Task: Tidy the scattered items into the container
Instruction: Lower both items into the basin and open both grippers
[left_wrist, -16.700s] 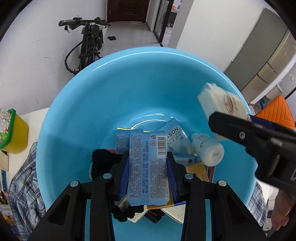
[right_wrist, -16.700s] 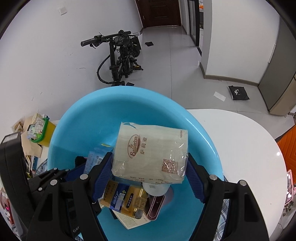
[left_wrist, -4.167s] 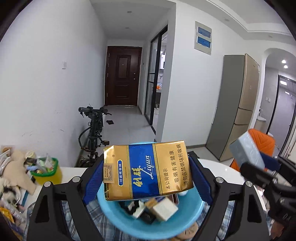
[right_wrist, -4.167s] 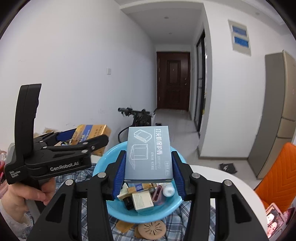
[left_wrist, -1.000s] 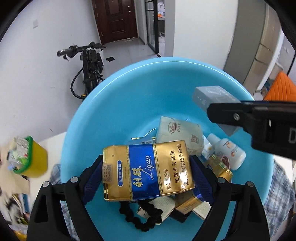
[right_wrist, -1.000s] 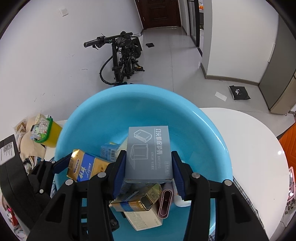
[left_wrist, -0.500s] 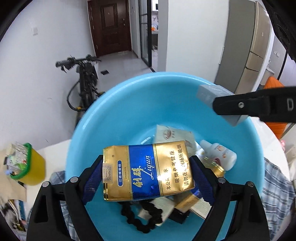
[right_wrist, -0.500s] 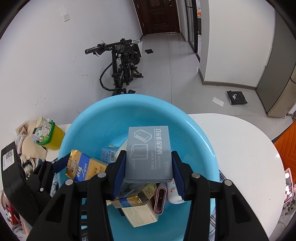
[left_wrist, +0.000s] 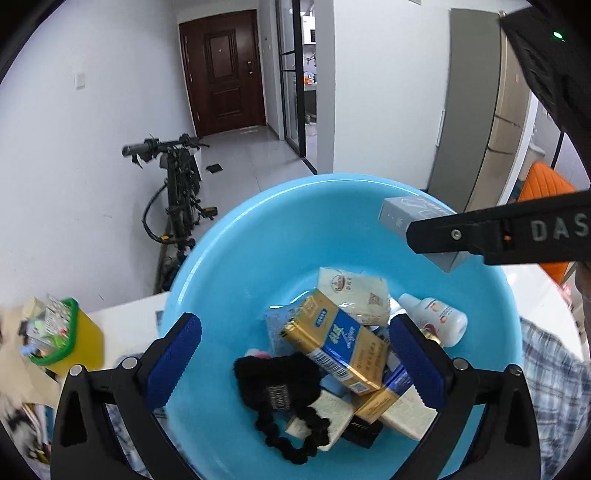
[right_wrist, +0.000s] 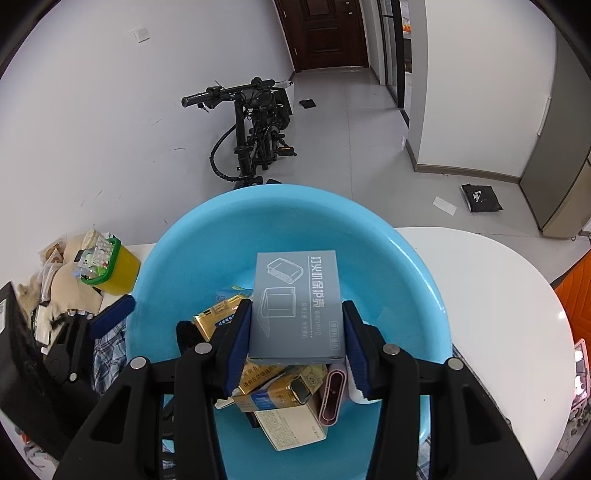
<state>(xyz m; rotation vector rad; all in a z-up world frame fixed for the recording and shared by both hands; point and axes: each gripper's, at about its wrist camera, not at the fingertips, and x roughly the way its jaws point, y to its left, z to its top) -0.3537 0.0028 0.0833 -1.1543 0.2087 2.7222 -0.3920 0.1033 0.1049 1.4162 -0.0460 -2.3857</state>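
While the left hand-held gripper (left_wrist: 295, 363) opens empty above the blue basin (left_wrist: 258, 236), the right hand-held gripper (right_wrist: 297, 343) clamps a grey box (right_wrist: 297, 306).

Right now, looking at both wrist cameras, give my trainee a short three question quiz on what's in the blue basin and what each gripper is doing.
1. True or false: the right gripper is clamped on the grey box.
2. What lies on top of the pile under the left gripper in the blue basin? A) gold and blue carton B) white bottle C) black scrunchie
3. Fill in: the left gripper's jaws are opening and hold ____.

Key:
1. True
2. A, the gold and blue carton
3. Nothing
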